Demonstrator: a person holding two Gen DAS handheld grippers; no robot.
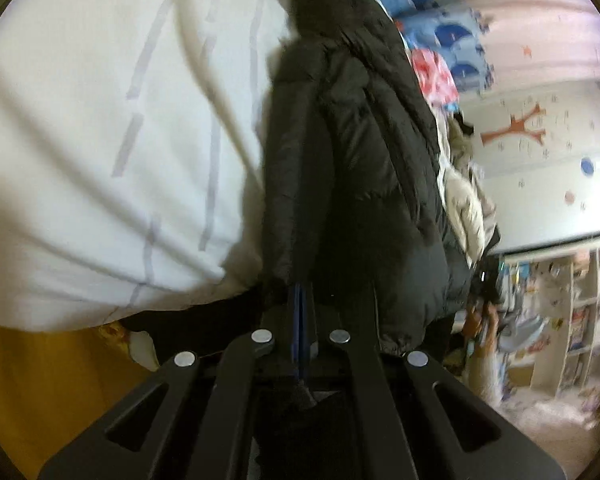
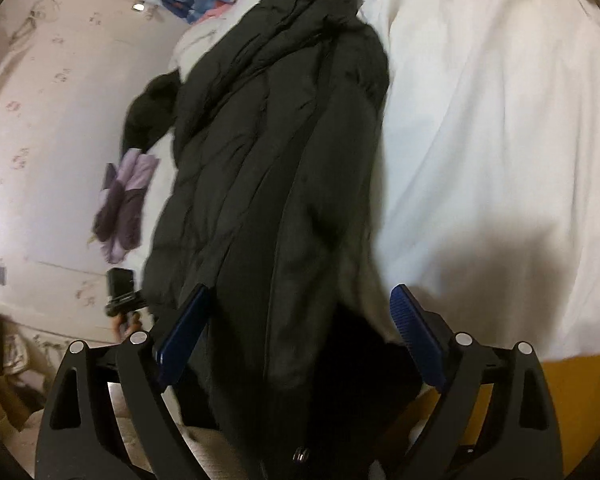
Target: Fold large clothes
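Note:
A long black puffer jacket (image 1: 352,152) lies stretched out on a white duvet (image 1: 100,140), running away from both cameras. My left gripper (image 1: 302,292) is shut, its blue pads pressed together on the jacket's near edge, where dark fabric bunches around the tips. In the right wrist view the same jacket (image 2: 268,168) fills the middle of the picture. My right gripper (image 2: 300,290) stands wide open astride the jacket's near end. Its blue pads (image 2: 416,340) sit apart from the fabric on both sides.
Blue patterned pillows (image 1: 440,20) lie at the far end of the bed. A cream garment (image 1: 464,204) and a purple one (image 2: 120,204) lie beside the jacket. A white bookshelf (image 1: 572,312) stands beyond. The bed's yellow side (image 2: 572,400) shows below the duvet (image 2: 500,140).

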